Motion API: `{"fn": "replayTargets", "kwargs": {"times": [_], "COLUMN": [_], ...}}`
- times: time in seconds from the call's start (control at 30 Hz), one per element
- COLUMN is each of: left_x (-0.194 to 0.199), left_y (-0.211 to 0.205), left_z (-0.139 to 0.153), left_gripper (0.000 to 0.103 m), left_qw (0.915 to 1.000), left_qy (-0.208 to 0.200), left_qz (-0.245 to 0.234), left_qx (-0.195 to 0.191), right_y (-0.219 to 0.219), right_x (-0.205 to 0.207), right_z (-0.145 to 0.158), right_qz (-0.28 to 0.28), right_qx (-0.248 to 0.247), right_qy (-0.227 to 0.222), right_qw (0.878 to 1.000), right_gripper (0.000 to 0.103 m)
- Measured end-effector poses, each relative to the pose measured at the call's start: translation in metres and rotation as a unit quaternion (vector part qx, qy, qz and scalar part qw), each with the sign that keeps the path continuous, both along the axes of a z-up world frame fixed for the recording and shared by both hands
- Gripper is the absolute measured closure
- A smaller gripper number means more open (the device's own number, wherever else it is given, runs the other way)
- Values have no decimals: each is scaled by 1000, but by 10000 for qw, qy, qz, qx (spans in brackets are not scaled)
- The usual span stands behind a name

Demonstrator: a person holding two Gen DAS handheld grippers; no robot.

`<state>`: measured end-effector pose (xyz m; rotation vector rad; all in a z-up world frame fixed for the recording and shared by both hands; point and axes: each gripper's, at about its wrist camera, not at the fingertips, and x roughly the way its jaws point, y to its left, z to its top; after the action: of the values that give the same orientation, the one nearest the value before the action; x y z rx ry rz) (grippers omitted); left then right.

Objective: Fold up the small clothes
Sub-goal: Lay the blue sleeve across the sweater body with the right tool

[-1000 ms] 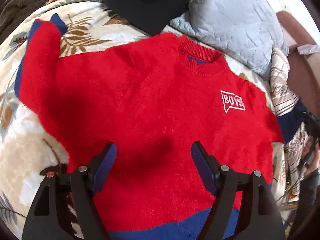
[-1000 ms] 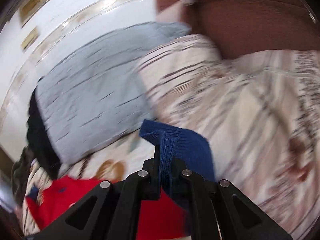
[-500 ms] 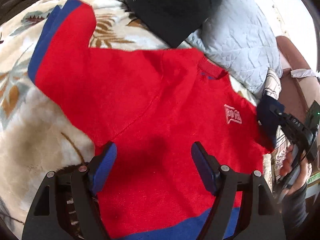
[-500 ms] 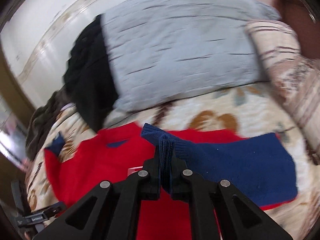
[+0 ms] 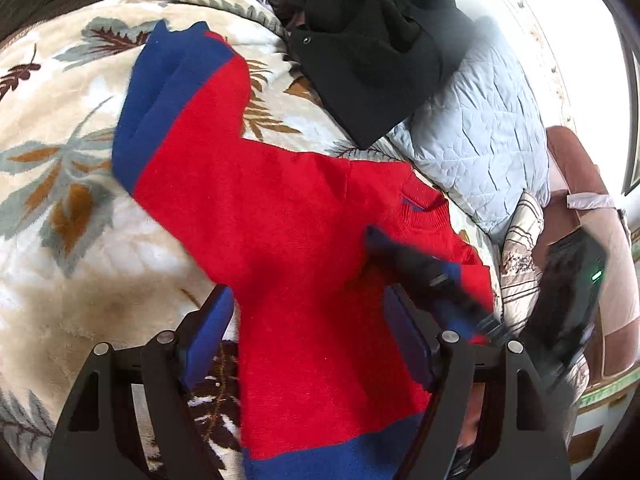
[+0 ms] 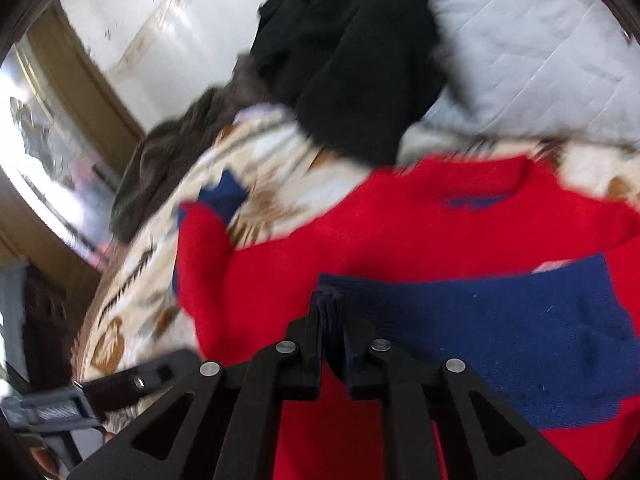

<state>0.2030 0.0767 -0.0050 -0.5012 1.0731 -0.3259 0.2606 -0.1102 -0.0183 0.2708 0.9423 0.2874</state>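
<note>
since the earlier frames the right gripper point(image 6: 330, 320) has swung in off the bed's pillow side, carrying the navy cuff point(image 6: 326, 304) of one sleeve point(image 6: 500, 340) over the sweater point(image 5: 304, 248); that sleeve now lies folded across the red chest, covering most of the white logo. its jaws have just been opening a bit, but they're still narrow w/ the cuff edge pinched between the pads. view is blurred, so how firm the grip is can't be told.

left gripper point(image 5: 304, 344) has slid toward the sweater's side edge. jaws wide, nothing between them but the red fabric below; left finger point(image 5: 208, 336) sits over the blanket point(image 5: 60, 240), right finger point(image 5: 408, 344) over the red body. whether the tips touch cloth, can't tell.

sweater lies flat, front up, in the middle of the bed on the leaf-print blanket, navy hem toward the near edge, neck toward the pillows. other sleeve point(image 5: 188, 120) stretches out toward the far left corner, its navy cuff bunched. in the left wrist view the right gripper shows as a dark blur over the folded sleeve on the sweater's right side.

black garment point(image 5: 372, 48) is piled at the bed's far edge, overlapping a pale blue pillow point(image 5: 480, 132). striped cushion point(image 5: 520, 256) sits just beside the sweater's right shoulder, at the bed's right edge.
</note>
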Motion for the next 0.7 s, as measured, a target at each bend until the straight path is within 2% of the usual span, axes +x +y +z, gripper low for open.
{"fn": "replayTargets", "kwargs": {"times": [0.03, 0.1, 0.13, 0.2, 0.27, 0.3, 0.43, 0.53, 0.6, 0.63, 0.67, 0.7], "left_x": [0, 0, -1, -1, -1, -1, 5, 12, 18, 19, 22, 25], "left_y": [0, -4, -6, -15, -29, -40, -86, -107, -117, -119, -122, -125], "left_z": [-1, -5, -6, -9, -11, -14, -26, -28, -24, -25, -28, -31], "left_gripper": [26, 26, 26, 26, 26, 26, 26, 20, 24, 52, 95, 98], "left_qw": [10000, 9997, 9994, 9983, 9969, 9961, 9940, 9951, 9969, 9971, 9968, 9959], "left_qy": [22, 94, 127, 228, 341, 400, 619, 643, 547, 569, 639, 768], "left_qz": [-16, -116, -190, -341, -511, -623, -897, -735, -553, -511, -486, -481], "left_qx": [-53, -169, -247, -412, -494, -480, -117, 136, 140, 64, -16, -61], "right_y": [7, 7, 2, -27, -61, -85, -161, -208, -234, -246, -259, -268], "right_x": [-2, -12, -18, -43, -62, -73, -105, -125, -134, -138, -142, -144], "right_z": [-10, -15, -13, 3, 14, 18, 18, 15, 12, 12, 11, 11], "right_qz": [144, 257, 271, 213, -77, -314, -990, -1500, -1816, -1986, -2200, -2350], "right_qx": [-68, -127, -128, 1, 18, -10, -96, 12, 170, 270, 398, 508], "right_qy": [262, 500, 503, 204, -70, -195, -208, -196, -253, -306, -381, -438], "right_qw": [9995, 9983, 9983, 9996, 9999, 9993, 9948, 9885, 9829, 9792, 9739, 9697], "right_gripper": [85, 84, 84, 80, 57, 53, 53, 53, 53, 53, 53, 53]}}
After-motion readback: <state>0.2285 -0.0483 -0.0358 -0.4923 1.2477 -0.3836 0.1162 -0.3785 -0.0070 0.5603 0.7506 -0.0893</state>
